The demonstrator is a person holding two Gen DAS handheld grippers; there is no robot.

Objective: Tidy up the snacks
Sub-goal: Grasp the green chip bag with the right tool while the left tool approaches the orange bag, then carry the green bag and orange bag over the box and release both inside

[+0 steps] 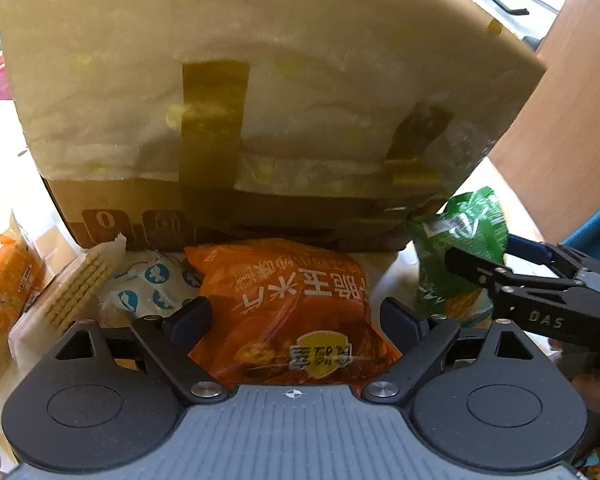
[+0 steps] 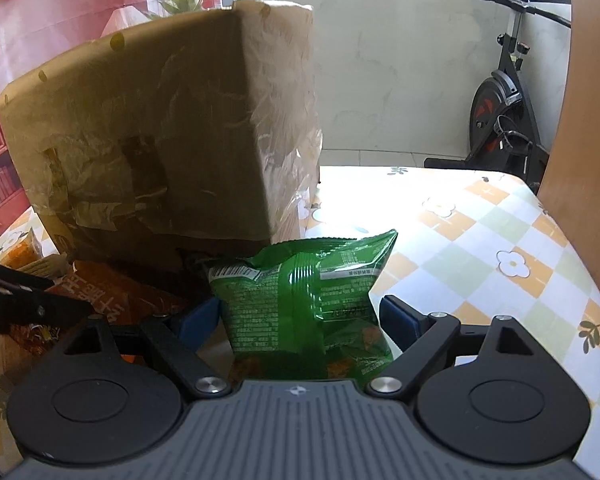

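A taped cardboard box [image 1: 260,92] stands on the table right in front of both grippers; it also shows in the right wrist view [image 2: 148,132]. My left gripper [image 1: 296,312] is open around an orange chips bag [image 1: 296,312] lying at the box's foot. My right gripper [image 2: 300,316] is open around a green chips bag [image 2: 304,300], seen at the right in the left wrist view [image 1: 460,236]. The right gripper [image 1: 540,296] reaches in from the right there.
Left of the orange bag lie a blue-and-white packet [image 1: 152,284], a cracker sleeve [image 1: 72,292] and an orange cracker pack [image 1: 4,292]. A checked flower tablecloth [image 2: 480,256] covers the table. An exercise bike [image 2: 508,108] stands beyond the table edge.
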